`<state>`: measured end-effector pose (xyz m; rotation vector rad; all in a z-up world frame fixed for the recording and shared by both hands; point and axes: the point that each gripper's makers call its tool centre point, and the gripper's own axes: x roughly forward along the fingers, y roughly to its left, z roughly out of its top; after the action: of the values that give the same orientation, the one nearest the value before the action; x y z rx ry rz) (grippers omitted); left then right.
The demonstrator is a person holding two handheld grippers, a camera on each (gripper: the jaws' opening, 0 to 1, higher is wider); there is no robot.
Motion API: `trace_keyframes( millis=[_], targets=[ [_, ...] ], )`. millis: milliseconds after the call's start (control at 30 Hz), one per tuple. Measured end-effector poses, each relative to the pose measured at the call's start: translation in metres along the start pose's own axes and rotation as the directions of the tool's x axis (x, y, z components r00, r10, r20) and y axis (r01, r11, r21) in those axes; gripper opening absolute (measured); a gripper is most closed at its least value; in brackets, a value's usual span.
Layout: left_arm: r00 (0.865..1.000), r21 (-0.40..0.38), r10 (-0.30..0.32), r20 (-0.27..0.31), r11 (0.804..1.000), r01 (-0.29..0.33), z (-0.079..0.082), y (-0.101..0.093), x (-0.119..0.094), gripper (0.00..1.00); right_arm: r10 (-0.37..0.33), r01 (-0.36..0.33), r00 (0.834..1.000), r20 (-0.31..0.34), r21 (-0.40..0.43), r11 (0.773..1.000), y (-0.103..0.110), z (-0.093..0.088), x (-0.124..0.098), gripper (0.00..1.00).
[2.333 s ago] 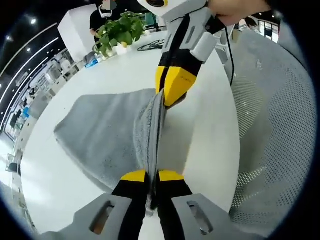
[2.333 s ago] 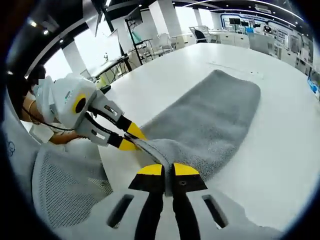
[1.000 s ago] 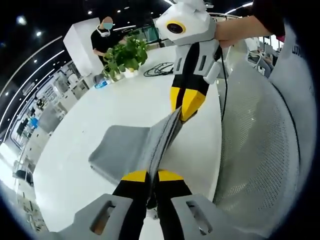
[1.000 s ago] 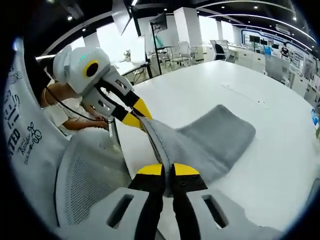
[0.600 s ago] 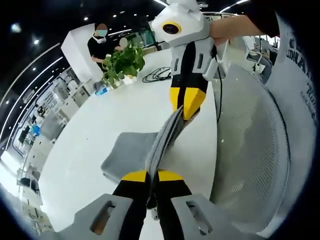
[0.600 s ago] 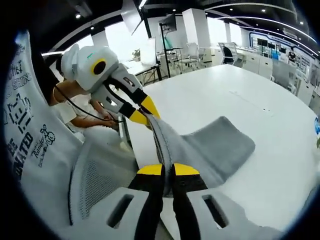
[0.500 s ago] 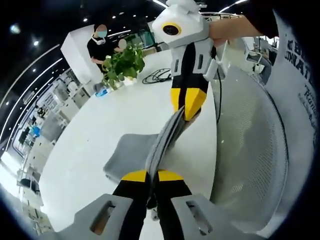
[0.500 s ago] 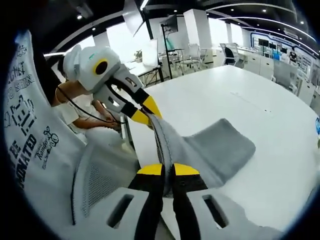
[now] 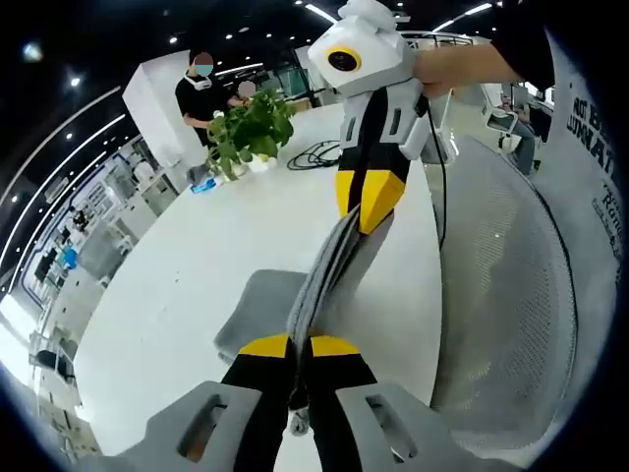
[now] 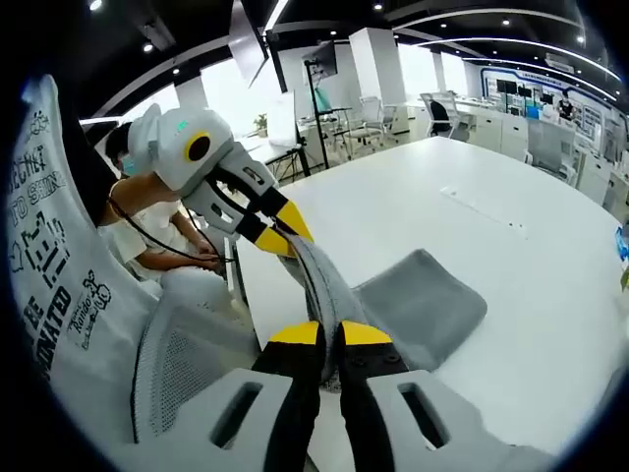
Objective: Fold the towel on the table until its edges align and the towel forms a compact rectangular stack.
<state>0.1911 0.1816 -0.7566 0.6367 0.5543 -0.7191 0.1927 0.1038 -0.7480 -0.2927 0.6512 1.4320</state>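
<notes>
A grey towel (image 9: 324, 275) is stretched taut in the air between my two grippers, and its lower part (image 9: 263, 313) trails down onto the white table (image 9: 236, 226). My left gripper (image 9: 300, 346) is shut on one end of the towel's lifted edge. My right gripper (image 10: 329, 334) is shut on the other end and enters the left gripper view (image 9: 366, 211) from above. In the right gripper view the towel (image 10: 418, 300) hangs down to the table (image 10: 472, 216), and the left gripper (image 10: 280, 231) pinches its far end.
A grey mesh chair (image 9: 501, 295) stands close to the table's near edge, seen again as a chair (image 10: 187, 364) in the right gripper view. A potted green plant (image 9: 251, 123) and a black cable (image 9: 314, 152) sit at the table's far side. A person (image 9: 206, 93) stands behind the plant.
Both grippers have risen with the towel's edge between them. More of the towel hangs off the table, and the part lying on it has shrunk and slid toward the near edge.
</notes>
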Motion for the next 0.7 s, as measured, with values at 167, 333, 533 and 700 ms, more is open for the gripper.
trace_keyframes(
  millis=[167,333,533,700],
  targets=[
    [1.000,0.014,-0.011,0.007,1.000,0.011,0.006,0.014,0.006,0.05,-0.006,0.006,1.000,0.011,0.008,1.000,-0.014,0.008,-0.001,0.03],
    [0.999,0.048,-0.031,0.010,0.998,0.031,0.010,0.027,0.011,0.05,-0.011,0.010,0.999,0.031,0.025,1.000,-0.028,0.016,0.000,0.03],
    [0.998,0.051,-0.067,0.021,0.997,0.066,0.014,0.043,0.020,0.05,-0.016,0.015,0.999,0.039,0.031,0.999,-0.043,0.022,0.002,0.03],
    [0.996,0.042,-0.090,0.022,0.995,0.089,0.014,0.053,0.029,0.05,-0.019,0.018,0.999,0.038,0.033,0.999,-0.057,0.025,0.008,0.03]
  ],
)
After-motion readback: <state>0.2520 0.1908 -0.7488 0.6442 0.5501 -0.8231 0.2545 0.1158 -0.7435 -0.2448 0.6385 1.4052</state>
